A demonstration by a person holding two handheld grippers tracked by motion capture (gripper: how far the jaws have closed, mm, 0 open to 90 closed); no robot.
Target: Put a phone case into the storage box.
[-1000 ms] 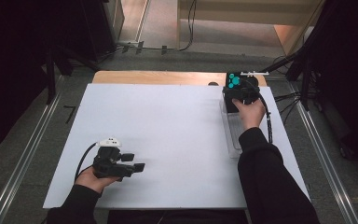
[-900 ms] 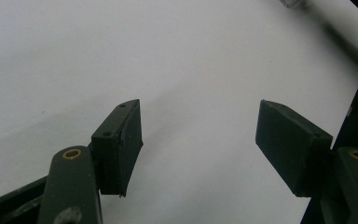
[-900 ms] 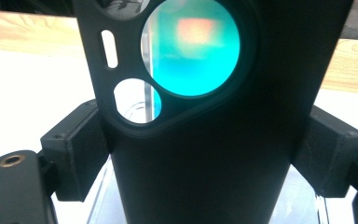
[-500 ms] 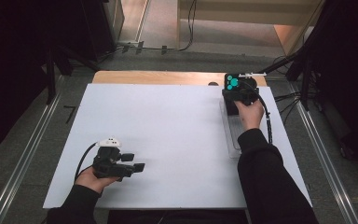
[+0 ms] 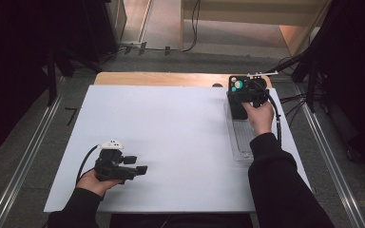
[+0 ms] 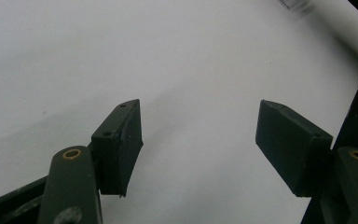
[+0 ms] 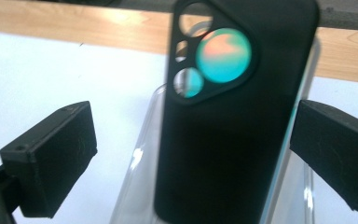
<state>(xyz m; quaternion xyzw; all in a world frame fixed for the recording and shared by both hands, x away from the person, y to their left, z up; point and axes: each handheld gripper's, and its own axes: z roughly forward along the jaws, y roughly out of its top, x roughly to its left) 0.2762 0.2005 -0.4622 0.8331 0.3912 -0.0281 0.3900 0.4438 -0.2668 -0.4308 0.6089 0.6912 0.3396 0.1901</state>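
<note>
Right gripper view, right claw (image 7: 193, 154) just opened around black phone case (image 7: 233, 116), left claw (image 6: 198, 140) wide, empty

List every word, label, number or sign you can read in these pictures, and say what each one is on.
None can be read.
Black phone case: plain, with camera cut-outs and no lettering.
Clear tray: no label visible.
White table sheet: blank.
Left gripper and right gripper: no markings legible.
</note>
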